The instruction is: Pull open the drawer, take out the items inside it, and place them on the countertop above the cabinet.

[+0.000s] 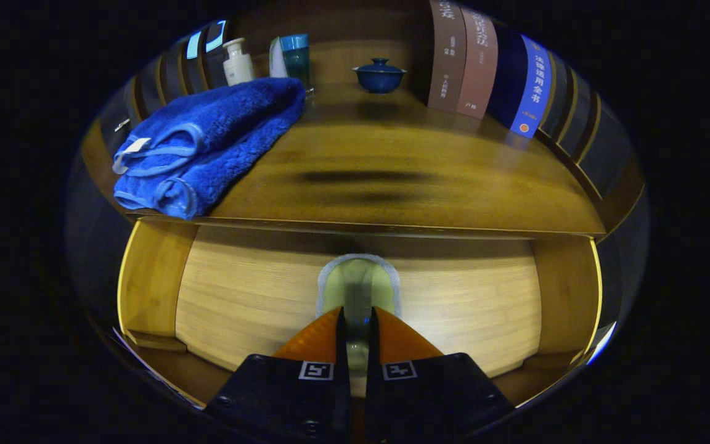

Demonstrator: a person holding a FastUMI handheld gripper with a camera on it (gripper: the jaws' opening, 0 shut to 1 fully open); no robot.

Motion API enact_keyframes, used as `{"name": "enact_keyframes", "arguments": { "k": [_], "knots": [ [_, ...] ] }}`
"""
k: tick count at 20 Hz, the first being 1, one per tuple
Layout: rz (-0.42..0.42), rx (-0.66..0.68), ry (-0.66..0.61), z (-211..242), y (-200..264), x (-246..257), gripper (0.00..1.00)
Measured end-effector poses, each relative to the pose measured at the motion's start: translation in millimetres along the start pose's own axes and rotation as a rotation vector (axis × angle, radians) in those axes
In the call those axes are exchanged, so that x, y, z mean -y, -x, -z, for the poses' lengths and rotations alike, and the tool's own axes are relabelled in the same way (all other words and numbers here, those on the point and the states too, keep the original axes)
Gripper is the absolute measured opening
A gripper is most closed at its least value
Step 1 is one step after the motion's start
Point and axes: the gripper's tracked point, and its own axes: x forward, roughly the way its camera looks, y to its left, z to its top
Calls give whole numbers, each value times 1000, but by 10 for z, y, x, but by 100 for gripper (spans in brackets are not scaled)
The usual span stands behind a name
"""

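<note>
**Extraction step: grip on the pad in the open drawer**

Gripper [358, 320] fingers stand narrow, almost together, pinching the near edge of a thin pale green pad [358, 287] with a grey border. The pad lies flat on the drawer [238, 296] floor, just ahead of the fingertips. The drawer is already pulled out below the countertop [392, 166]. A folded blue towel [207, 142] rests on the countertop to the left; a lidded blue bowl [379, 75], bottles and books stand beyond. Next move, by judgement: lift the pad clear of the countertop's front edge, then set it on bare wood beside the towel.
</note>
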Motion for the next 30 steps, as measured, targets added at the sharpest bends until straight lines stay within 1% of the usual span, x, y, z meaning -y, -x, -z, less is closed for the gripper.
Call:
{"name": "enact_keyframes", "arguments": {
  "k": [6,8,11,14,17,21,26,30],
  "knots": [
    [11,108,-6,-91,686,76,14],
    [-1,155,-15,-153,926,70,14],
    [1,225,-11,-361,1224,101,14],
    [4,268,-5,-645,1356,141,14],
    [2,298,-21,-967,1323,216,14],
    [1,292,-31,-1258,1091,297,14],
    [-8,251,-51,-1490,673,328,14],
    [0,206,-9,-1616,366,257,14]
  ]
}}
